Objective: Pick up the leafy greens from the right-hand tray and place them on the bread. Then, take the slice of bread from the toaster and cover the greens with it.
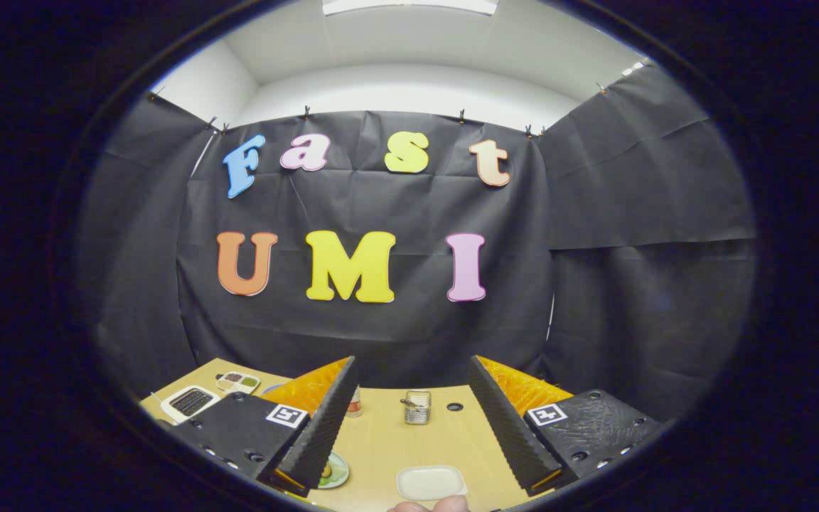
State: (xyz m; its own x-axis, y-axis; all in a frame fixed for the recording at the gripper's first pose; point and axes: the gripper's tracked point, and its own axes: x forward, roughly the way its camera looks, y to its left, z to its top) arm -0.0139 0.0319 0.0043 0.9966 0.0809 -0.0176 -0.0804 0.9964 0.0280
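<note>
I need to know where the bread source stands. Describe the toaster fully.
The toaster is a small white box with rounded corners, seemingly plastic, its dark slotted top facing up. It sits flat on the wooden table, beyond the open gripper, to its left. A compartmented dish lies just behind it. Whether bread is inside cannot be told.

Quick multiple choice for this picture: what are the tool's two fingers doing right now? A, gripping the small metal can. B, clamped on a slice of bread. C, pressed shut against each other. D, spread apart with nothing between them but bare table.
D: the tool has its fingers wide apart above the wooden table, and the metal can stands beyond them, untouched, with the white tray lying below the gap.
</note>
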